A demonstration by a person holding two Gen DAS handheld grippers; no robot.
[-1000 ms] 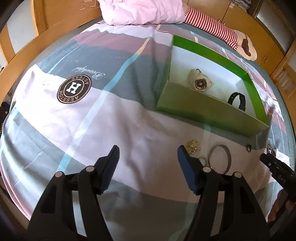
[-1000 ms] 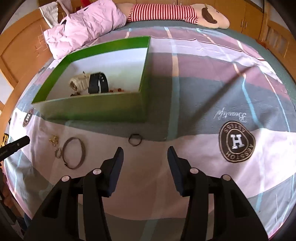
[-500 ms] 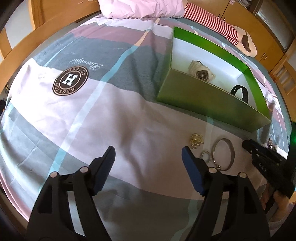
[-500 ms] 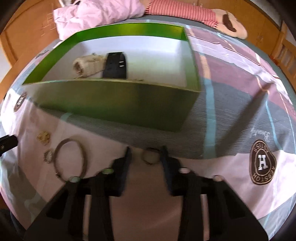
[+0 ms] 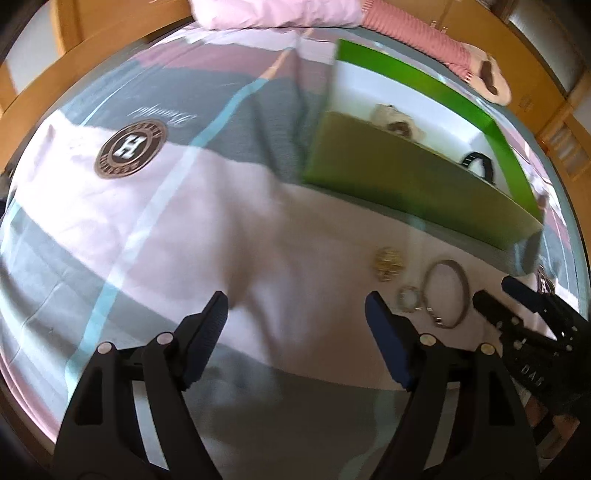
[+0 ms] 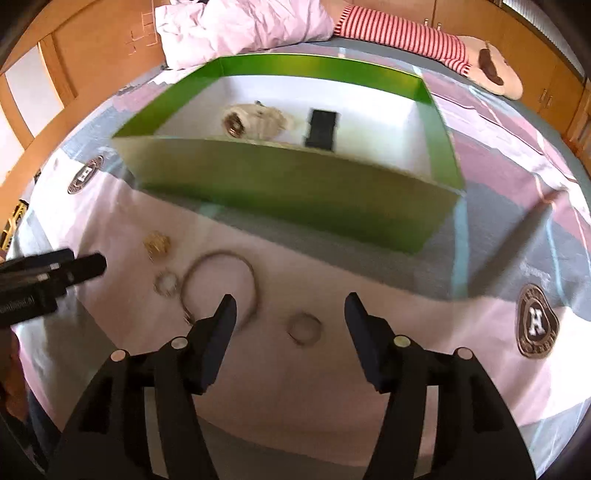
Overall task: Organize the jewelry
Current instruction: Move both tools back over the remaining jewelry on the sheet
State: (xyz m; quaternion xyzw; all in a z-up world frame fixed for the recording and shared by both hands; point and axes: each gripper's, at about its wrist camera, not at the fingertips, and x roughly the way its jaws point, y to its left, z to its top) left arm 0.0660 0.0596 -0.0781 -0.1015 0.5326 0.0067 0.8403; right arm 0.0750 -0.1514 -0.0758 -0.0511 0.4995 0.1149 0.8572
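A green box (image 6: 295, 192) with a white inside lies on the bed and holds a cream watch (image 6: 251, 118) and a black band (image 6: 320, 127). In front of it on the sheet lie a gold trinket (image 6: 157, 244), a small silver ring (image 6: 167, 283), a large silver bangle (image 6: 221, 280) and a dark ring (image 6: 303, 328). My right gripper (image 6: 290, 314) is open, with the dark ring between its fingers. My left gripper (image 5: 295, 314) is open and empty, left of the trinket (image 5: 388, 260) and bangle (image 5: 445, 293). The box (image 5: 406, 184) is beyond it.
The patterned bedsheet (image 5: 184, 221) has round H logos (image 5: 130, 149). A pink pillow (image 6: 240, 26) and a striped plush toy (image 6: 424, 40) lie past the box. Wooden bed frame and cabinets (image 6: 92, 48) surround the bed.
My right gripper has opened wider and shifted left along the box, the dark ring still between its fingers. My left gripper has drifted slightly, still open.
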